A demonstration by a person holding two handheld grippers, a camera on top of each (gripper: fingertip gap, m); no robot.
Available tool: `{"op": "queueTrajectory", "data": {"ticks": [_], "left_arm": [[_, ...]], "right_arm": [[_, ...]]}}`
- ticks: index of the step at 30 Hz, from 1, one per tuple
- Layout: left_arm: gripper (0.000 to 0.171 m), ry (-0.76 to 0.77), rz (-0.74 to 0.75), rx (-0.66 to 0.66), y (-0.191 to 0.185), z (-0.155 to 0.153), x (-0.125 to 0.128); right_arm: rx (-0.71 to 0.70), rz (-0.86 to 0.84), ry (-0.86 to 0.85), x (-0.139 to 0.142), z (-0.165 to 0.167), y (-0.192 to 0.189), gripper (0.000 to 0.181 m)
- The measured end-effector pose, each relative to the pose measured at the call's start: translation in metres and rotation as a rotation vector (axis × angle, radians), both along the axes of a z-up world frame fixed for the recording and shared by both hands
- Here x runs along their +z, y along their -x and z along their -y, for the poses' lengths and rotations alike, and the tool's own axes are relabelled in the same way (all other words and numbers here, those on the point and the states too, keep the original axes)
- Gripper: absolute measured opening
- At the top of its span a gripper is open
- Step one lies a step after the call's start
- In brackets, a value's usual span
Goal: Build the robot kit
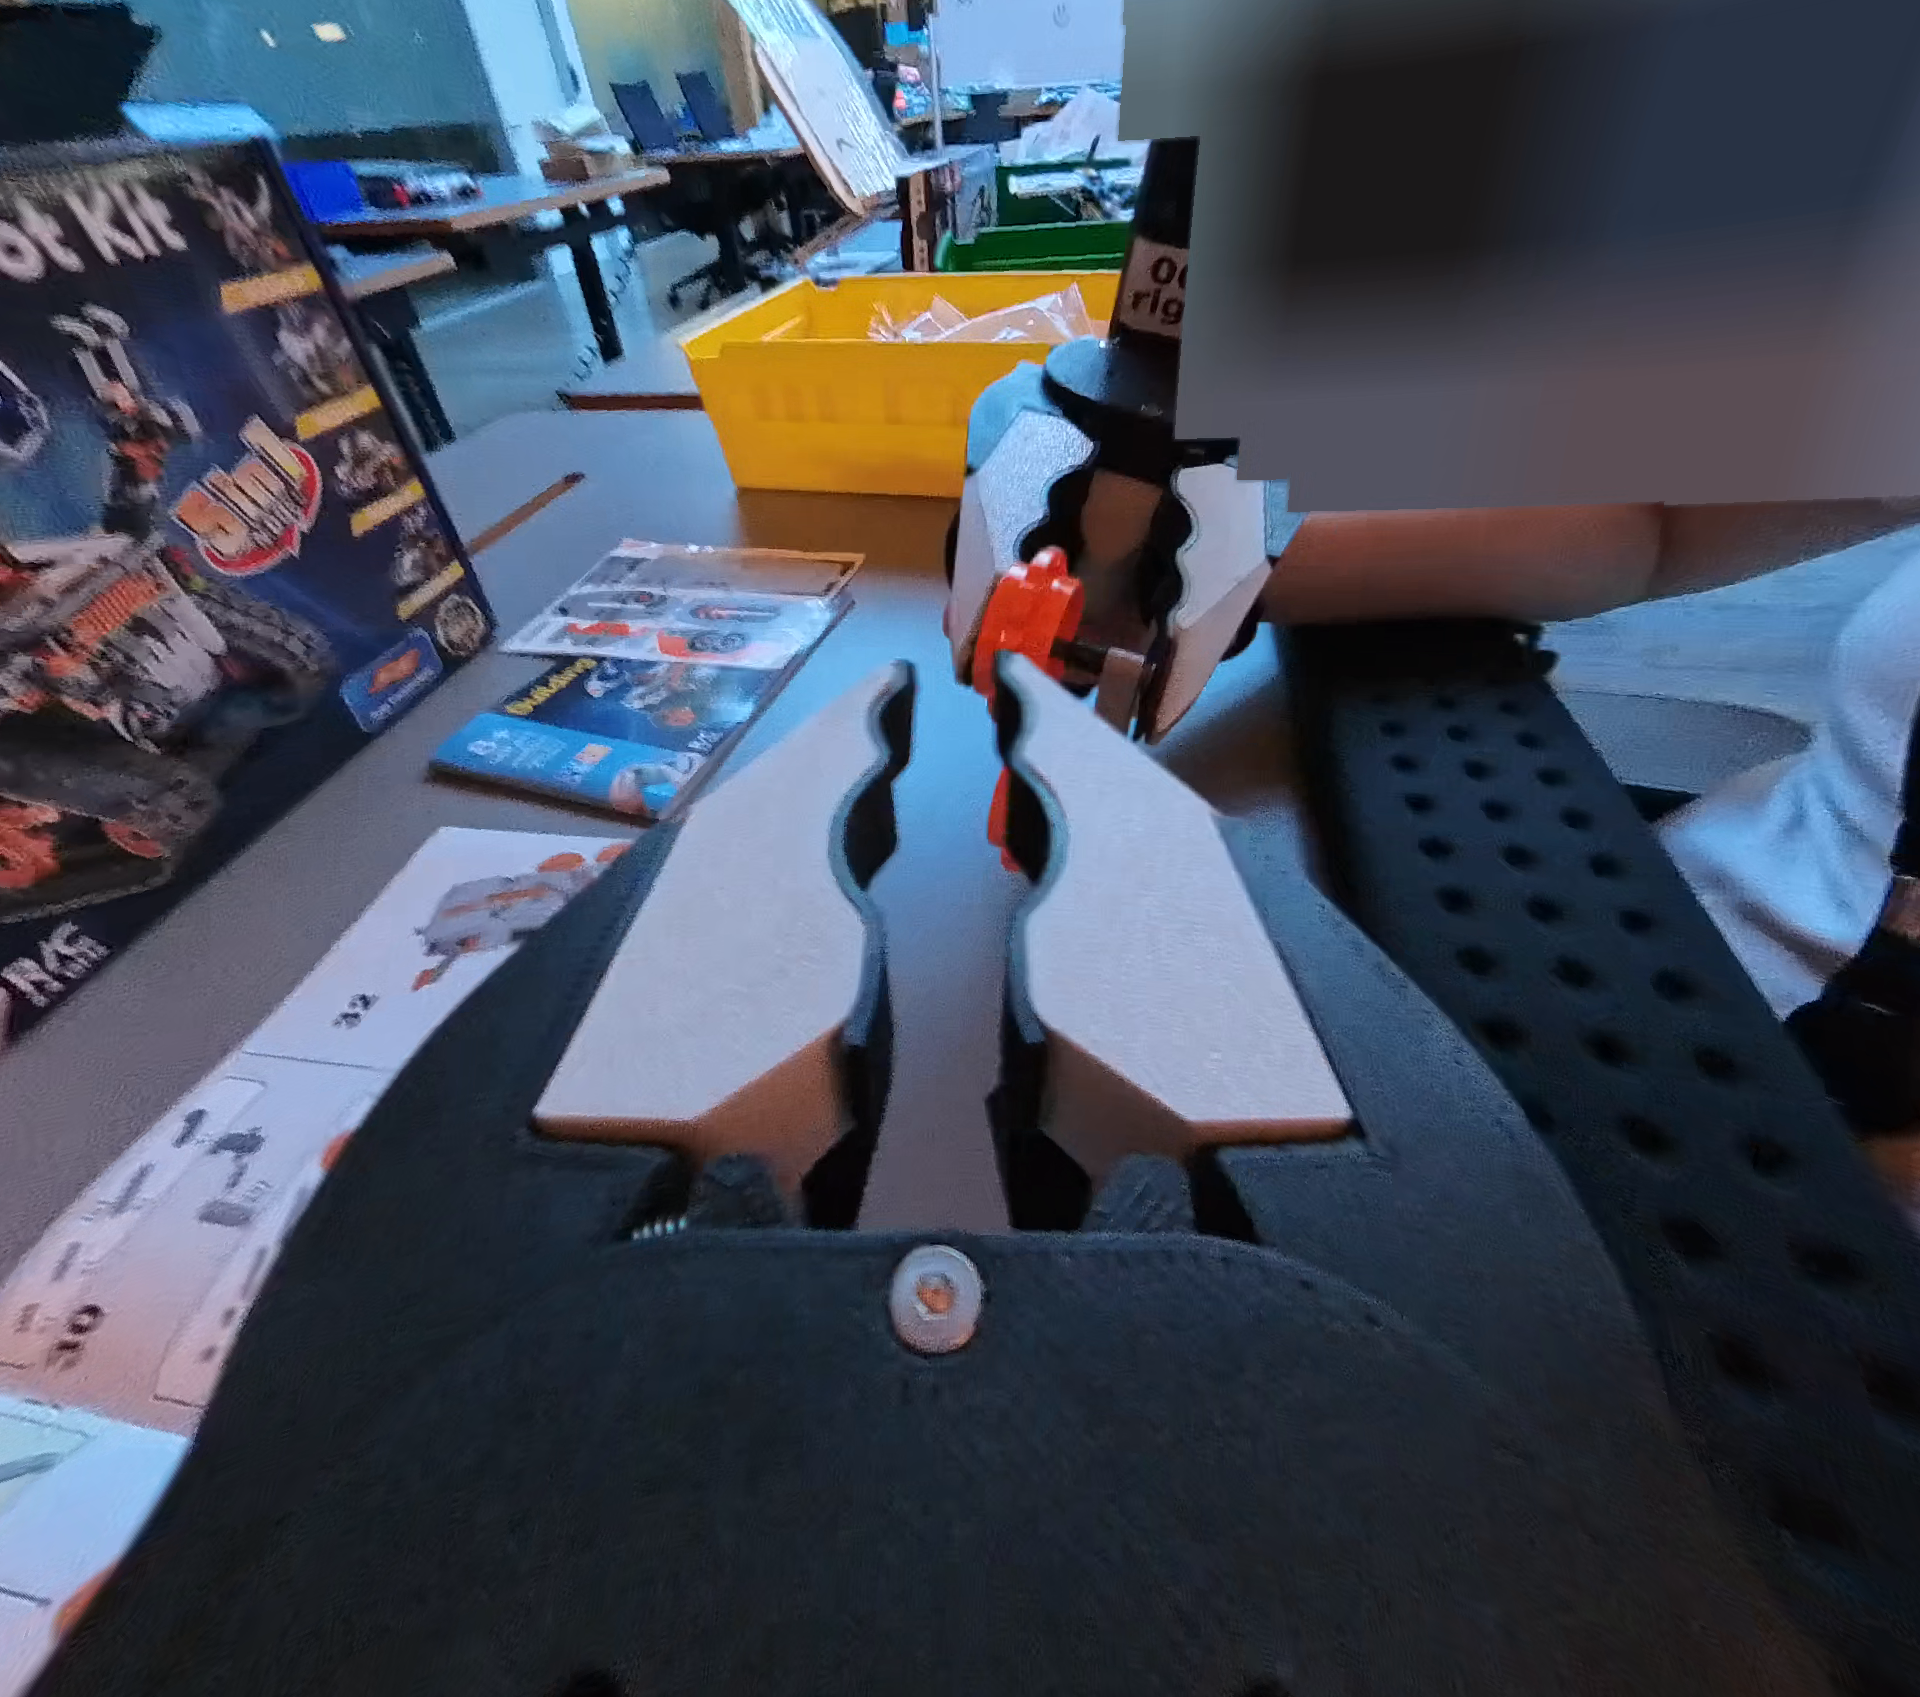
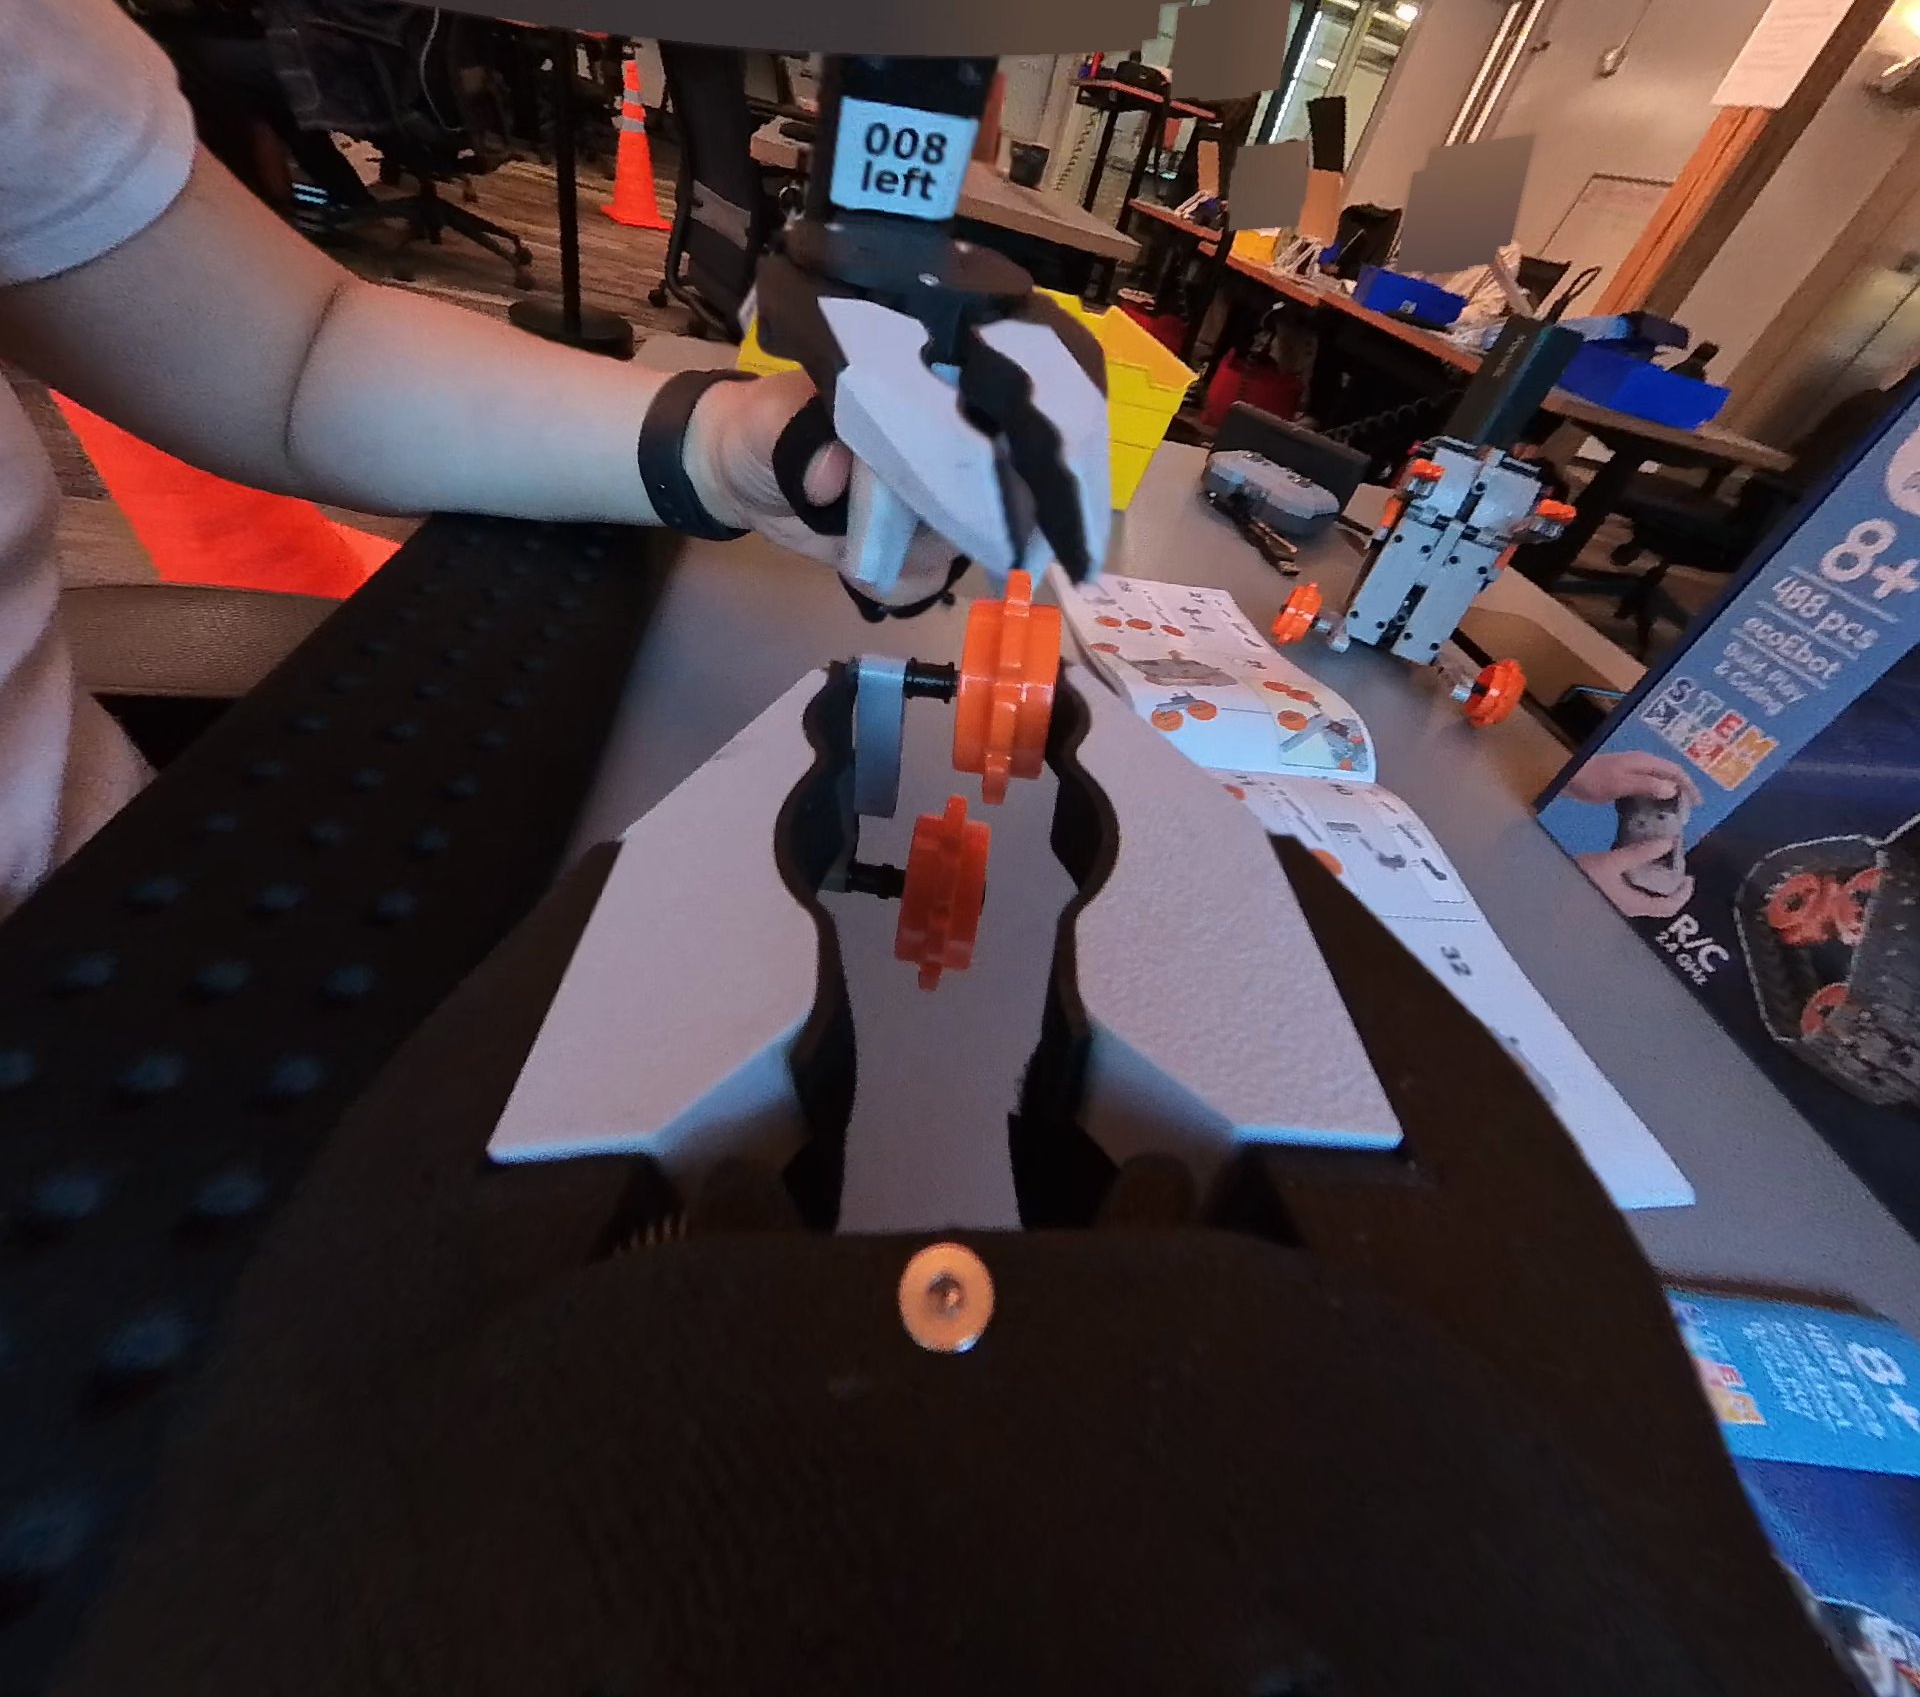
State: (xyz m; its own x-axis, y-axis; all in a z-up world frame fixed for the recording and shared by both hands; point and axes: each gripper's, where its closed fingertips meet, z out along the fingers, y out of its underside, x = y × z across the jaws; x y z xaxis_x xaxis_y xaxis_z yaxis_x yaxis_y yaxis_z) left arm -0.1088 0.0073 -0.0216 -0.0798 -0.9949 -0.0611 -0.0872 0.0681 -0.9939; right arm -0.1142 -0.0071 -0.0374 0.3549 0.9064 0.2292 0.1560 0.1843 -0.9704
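Note:
My right gripper (image 2: 945, 697) is shut on a small assembly: a grey beam (image 2: 878, 733) with two orange gears (image 2: 1006, 691) on black axles. The beam rests against its left finger and the upper gear against its right finger. The lower gear (image 2: 940, 889) hangs free between the fingers. My left gripper (image 1: 954, 681) is narrowly open and empty, its tips right at the upper gear (image 1: 1023, 608). In the right wrist view the left gripper (image 2: 1044, 572) comes down from above onto that gear. The right gripper (image 1: 1070, 691) faces mine in the left wrist view.
An open instruction booklet (image 2: 1247, 712) lies on the grey table (image 1: 623, 463). A dark kit box (image 1: 208, 504) stands to one side. A yellow bin (image 1: 831, 400), a part-built robot model (image 2: 1444, 546), a grey module (image 2: 1268, 494) and flat leaflets (image 1: 644, 691) are around. A black perforated chair back (image 2: 260, 816) is near the person's arm (image 2: 416, 400). Left and right tips are no more than a few centimetres apart.

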Motion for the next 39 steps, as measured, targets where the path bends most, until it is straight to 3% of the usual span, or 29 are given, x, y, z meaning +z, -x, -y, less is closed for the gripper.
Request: {"op": "queueTrajectory", "data": {"ticks": [1,4,21,33,39], "left_arm": [[0.0,-0.034,0.017,0.0,0.0,0.003,0.003],[0.003,-0.086,-0.023,-0.017,-0.003,0.01,-0.006],[0.008,-0.001,-0.019,-0.111,-0.003,0.02,-0.008],[0.0,-0.019,-0.048,-0.115,-0.003,0.021,-0.011],[0.0,-0.012,-0.052,-0.064,-0.002,0.013,-0.008]], "right_arm": [[0.006,0.002,0.006,-0.001,0.001,0.0,0.035],[0.03,-0.004,0.012,-0.001,0.004,0.003,0.035],[0.082,-0.014,0.038,-0.002,0.011,0.006,0.036],[0.091,-0.023,0.044,-0.003,0.011,0.007,0.036],[0.057,0.001,0.107,-0.009,0.006,0.009,0.052]]}}
